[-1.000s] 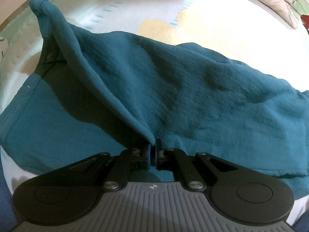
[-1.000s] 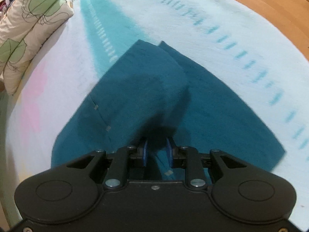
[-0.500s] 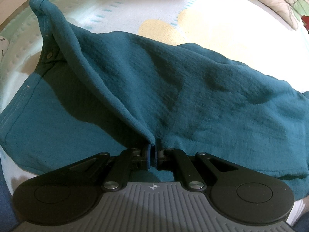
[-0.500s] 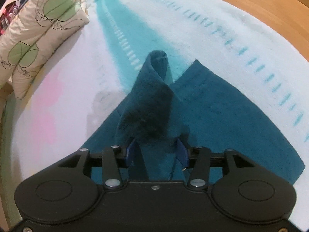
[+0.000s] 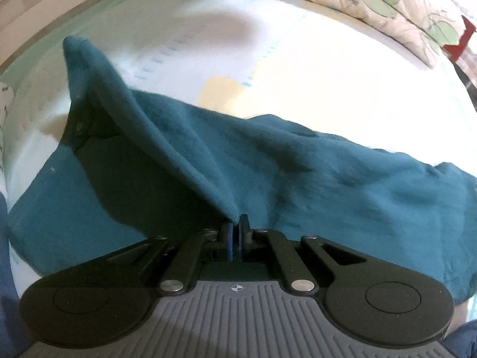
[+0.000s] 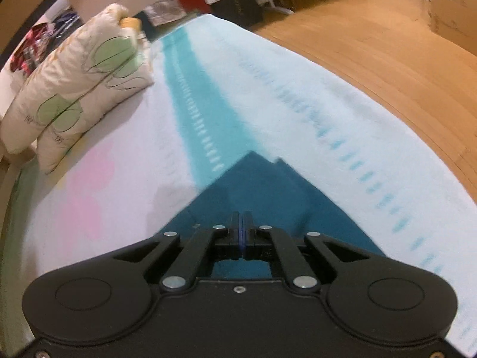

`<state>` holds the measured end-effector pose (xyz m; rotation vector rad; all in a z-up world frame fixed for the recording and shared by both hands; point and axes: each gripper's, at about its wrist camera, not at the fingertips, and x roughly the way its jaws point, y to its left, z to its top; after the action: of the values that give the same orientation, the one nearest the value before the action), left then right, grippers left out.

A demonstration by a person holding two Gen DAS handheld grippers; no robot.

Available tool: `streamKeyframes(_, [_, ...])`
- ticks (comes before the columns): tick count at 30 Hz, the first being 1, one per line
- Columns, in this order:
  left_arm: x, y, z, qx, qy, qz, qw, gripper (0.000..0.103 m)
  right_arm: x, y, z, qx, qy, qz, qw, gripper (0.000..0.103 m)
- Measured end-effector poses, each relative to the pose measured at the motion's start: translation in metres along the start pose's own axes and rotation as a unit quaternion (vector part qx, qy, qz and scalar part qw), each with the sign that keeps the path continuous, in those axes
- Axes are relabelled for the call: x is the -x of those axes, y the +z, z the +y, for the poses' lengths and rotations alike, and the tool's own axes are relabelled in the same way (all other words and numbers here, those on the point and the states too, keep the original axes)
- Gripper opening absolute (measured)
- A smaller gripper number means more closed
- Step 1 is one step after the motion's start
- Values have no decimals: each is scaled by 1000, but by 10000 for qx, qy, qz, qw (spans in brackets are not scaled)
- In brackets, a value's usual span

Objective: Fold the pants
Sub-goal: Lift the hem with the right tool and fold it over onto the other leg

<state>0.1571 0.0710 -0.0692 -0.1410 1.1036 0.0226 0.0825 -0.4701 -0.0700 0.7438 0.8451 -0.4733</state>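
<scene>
The teal pants (image 5: 298, 173) lie spread on a bed. My left gripper (image 5: 237, 223) is shut on a fold of the waist edge and holds it up as a ridge that runs to a raised corner (image 5: 77, 47) at upper left. In the right wrist view the pants' leg end (image 6: 256, 185) lies flat as a pointed shape on the blanket. My right gripper (image 6: 242, 220) is shut, its pads pressed together just above the cloth, with nothing seen between them.
The bed carries a pale blanket with a turquoise stripe (image 6: 196, 110) and a yellow patch (image 5: 223, 89). Leaf-print pillows (image 6: 77, 83) lie at the head, also in the left wrist view (image 5: 372, 9). Wooden floor (image 6: 387, 44) runs along the right bed edge.
My right gripper held a bunched fold of the leg, opened wider, then let it go; the leg now lies flat and the gripper has shut and drawn back. My left gripper keeps its hold.
</scene>
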Motion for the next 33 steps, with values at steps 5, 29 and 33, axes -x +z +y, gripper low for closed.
streamKeyframes(5, [-8,-6,-1,76,36,178,9998,3,-34,-12,-31,-436,-293,749,9958,42])
streamKeyframes(29, [-39,-12,9,110,198,566,9981,3,-83,-13,11,-423,345,496,9973,27])
streamKeyframes(33, [-37,-13,13,187,157,509,9984,3,-71,-15,11,-370,283,285,9985,11])
